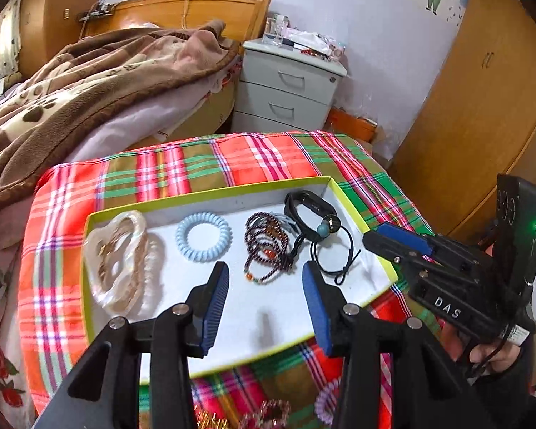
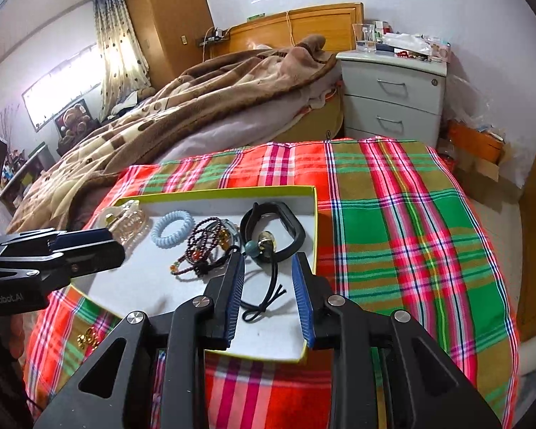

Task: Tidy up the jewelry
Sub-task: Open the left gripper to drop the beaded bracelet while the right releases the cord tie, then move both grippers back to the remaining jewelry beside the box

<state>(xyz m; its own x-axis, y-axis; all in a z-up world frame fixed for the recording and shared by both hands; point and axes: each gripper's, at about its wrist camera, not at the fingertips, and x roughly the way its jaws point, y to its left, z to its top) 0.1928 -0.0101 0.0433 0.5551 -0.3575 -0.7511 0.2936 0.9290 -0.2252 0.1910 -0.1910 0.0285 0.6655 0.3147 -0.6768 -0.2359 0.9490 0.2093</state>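
A shallow white tray with a yellow-green rim (image 1: 211, 193) (image 2: 218, 190) lies on a plaid cloth. In it lie a clear hair claw (image 1: 116, 261) (image 2: 128, 223), a light-blue coil hair tie (image 1: 203, 236) (image 2: 172, 228), a dark beaded bracelet (image 1: 266, 246) (image 2: 203, 243), a black wristband (image 1: 309, 209) (image 2: 275, 221) and a black cord with beads (image 1: 334, 254) (image 2: 268, 286). My left gripper (image 1: 266, 271) is open and empty above the tray's near part, just before the beaded bracelet. My right gripper (image 2: 269, 262) is open and empty over the black cord; it also shows in the left wrist view (image 1: 396, 241).
More trinkets lie on the plaid cloth (image 2: 393, 214) before the tray: a purple coil tie (image 1: 327, 404), pink and gold pieces (image 1: 268, 413), a gold piece (image 2: 87, 336). A bed with a brown blanket (image 1: 89, 78) is behind on the left, a grey nightstand (image 2: 393, 96) behind.
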